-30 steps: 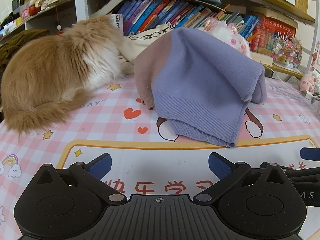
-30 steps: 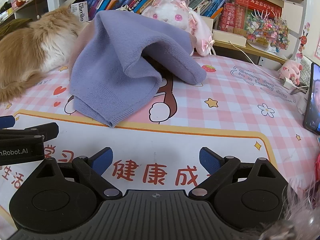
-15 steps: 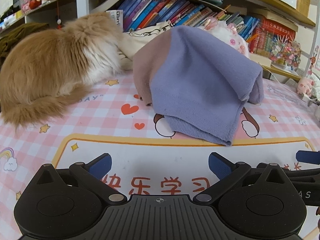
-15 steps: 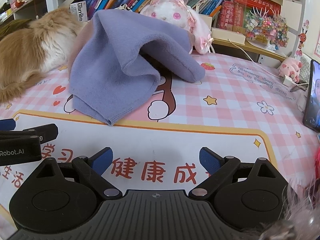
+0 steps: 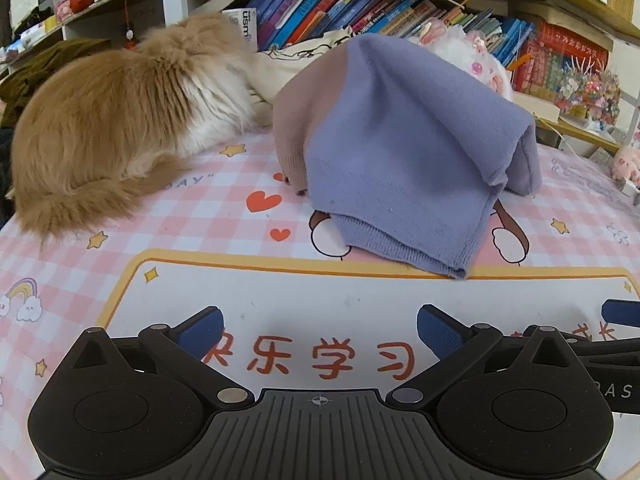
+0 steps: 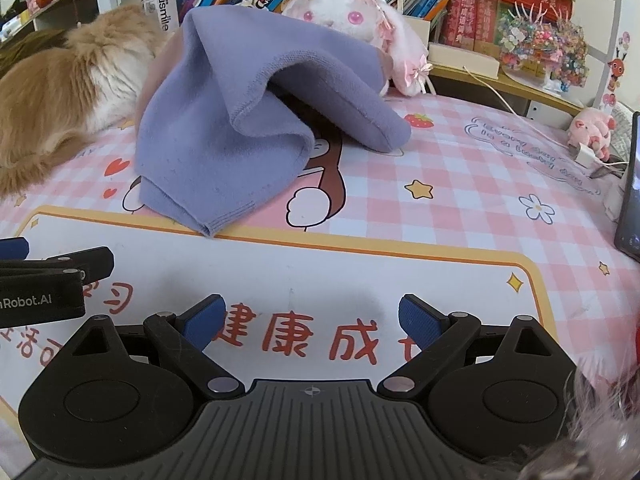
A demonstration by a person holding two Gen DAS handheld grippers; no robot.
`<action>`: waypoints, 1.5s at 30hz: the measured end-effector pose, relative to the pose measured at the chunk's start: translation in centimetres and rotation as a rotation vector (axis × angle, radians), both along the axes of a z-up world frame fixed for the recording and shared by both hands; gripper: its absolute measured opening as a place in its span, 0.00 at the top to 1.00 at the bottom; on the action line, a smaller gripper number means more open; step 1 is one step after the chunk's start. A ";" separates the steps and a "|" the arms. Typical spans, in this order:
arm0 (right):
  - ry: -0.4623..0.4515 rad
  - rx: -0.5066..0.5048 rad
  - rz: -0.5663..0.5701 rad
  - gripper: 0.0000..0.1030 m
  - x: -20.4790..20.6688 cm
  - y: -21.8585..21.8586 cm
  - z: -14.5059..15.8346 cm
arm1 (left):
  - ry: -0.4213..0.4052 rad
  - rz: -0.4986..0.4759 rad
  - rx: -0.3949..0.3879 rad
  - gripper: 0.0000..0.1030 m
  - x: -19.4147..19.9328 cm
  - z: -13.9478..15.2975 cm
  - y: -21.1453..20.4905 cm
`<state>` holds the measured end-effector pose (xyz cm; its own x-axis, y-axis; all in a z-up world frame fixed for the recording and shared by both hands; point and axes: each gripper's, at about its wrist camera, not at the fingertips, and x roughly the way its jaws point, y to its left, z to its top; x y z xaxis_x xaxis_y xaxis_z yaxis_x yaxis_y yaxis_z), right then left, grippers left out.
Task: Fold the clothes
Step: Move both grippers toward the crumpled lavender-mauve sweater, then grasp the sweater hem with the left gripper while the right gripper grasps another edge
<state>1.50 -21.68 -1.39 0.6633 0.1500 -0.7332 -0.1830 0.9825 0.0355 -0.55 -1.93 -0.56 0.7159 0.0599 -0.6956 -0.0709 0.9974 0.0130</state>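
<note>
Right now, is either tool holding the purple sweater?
No. Both the left tool and right tool are open over the mat, short of the purple sweater.

I count one purple-and-pink sweater (image 5: 396, 152), one long-haired orange cat (image 5: 120, 120), one white bunny plush (image 6: 360, 28), one small pink pig toy (image 6: 594, 130), one phone (image 6: 630, 184), one white charger plug (image 6: 584, 154), and my two grippers, each with two blue fingers (image 6: 202, 320).
</note>
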 end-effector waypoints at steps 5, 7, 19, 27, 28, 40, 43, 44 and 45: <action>0.003 0.012 0.025 0.09 0.7 -1.1 -0.2 | 0.005 0.022 0.028 0.00 -0.1 0.0 -1.2; 0.009 0.021 0.036 0.09 0.8 -1.5 -0.3 | -0.006 0.026 0.035 0.00 -0.3 0.1 -1.8; 0.013 0.136 0.144 0.09 1.1 -5.1 -0.6 | -0.010 0.072 -0.014 0.00 -1.5 -0.5 -4.3; 0.030 0.433 0.098 0.09 1.8 -8.7 -0.6 | -0.053 0.008 0.119 0.00 -0.6 0.6 -7.3; 0.041 0.452 0.087 0.09 1.9 -9.0 -0.6 | -0.064 -0.010 0.150 0.00 -0.3 0.8 -7.8; 0.034 0.557 0.070 0.08 1.8 -10.7 -1.3 | -0.139 -0.116 0.235 0.00 6.7 4.1 -11.3; 0.045 0.590 0.063 0.08 2.0 -11.2 -1.4 | -0.088 -0.152 0.295 0.00 9.0 3.5 -12.8; 0.048 0.602 0.061 0.08 2.0 -11.3 -1.4 | -0.057 -0.153 0.299 0.00 9.7 3.2 -13.0; 0.055 0.617 0.056 0.08 2.2 -11.5 -1.5 | -0.031 -0.145 0.283 0.00 10.4 3.1 -13.0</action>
<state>3.65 -33.20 -2.87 0.6060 0.5906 -0.5329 -0.2153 0.7667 0.6049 9.88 -14.93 2.51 0.7517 0.1435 -0.6437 0.0674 0.9542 0.2915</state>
